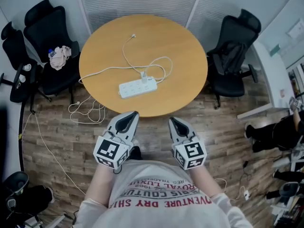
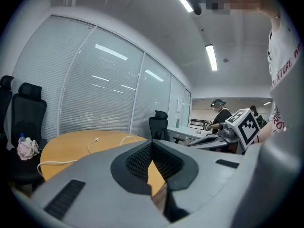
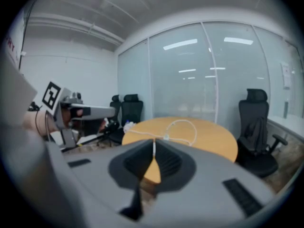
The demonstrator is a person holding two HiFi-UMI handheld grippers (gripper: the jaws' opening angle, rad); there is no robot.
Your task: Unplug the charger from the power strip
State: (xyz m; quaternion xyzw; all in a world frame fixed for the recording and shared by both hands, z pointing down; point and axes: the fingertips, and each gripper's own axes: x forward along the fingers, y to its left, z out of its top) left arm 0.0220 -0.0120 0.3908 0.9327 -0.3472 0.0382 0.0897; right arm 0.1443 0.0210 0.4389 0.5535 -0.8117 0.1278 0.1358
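Observation:
A white power strip [image 1: 137, 87] lies on the round wooden table [image 1: 180, 46], near its front edge. A white charger [image 1: 143, 76] is plugged into the strip, and its white cable [image 1: 156, 61] loops over the tabletop. Both grippers hover off the table, in front of its near edge. My left gripper [image 1: 133, 114] is shut with nothing between its pads [image 2: 142, 159]. My right gripper [image 1: 171, 120] is also shut and empty. The right gripper view shows the table [image 3: 209, 139] and the cable loop [image 3: 183, 125] ahead of the right gripper [image 3: 154, 142]. The strip is hidden behind the left gripper [image 2: 152, 143] in its own view.
Black office chairs stand left [image 1: 50, 30] and right [image 1: 232, 51] of the table; the left one holds a crumpled cloth [image 1: 60, 57]. The strip's white cord [image 1: 85, 112] trails over the wooden floor. A person [image 1: 278, 132] sits at far right. Blinds and glass walls stand behind.

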